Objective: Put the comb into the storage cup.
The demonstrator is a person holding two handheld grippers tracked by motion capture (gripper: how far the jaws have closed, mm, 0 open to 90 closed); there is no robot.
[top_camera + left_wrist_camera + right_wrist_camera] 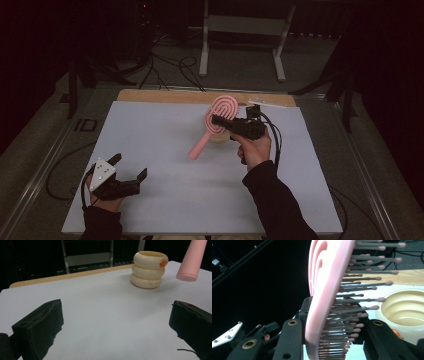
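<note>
From the high view, the person's right forearm reaches forward over the white table [165, 200], the hand wrapped around the right gripper [216, 120], which points toward the left of the picture. Its jaws are clenched on the head of a pink hairbrush [216, 120], held above the table's far middle with the handle slanting down toward the near left. A cream holder [219, 139] peeks out just beneath the brush. The left hand rests low at the near left corner, its left gripper [131, 169] lying close to the table with jaws spread wide and nothing between them.

The left gripper view looks level across the tabletop [100, 315]. Both black jaws stand far apart at the bottom corners, released, only bare surface between them. Here the holder [149, 270] reads clearly as a cream, three-ringed cup standing upright, with a small orange mark near its rim. The rounded end of the brush handle [191, 262] hangs in the air just to its right, not touching the table.

The right gripper view shows the grip up close: the brush [327, 290] stands on edge between the jaws, one pad against its smooth pink back, the bristles facing the other jaw. The holder's [404, 312] hollow, ridged inside lies open beside the bristles, and the other gripper [249, 340] sits farther off at lower left.
</note>
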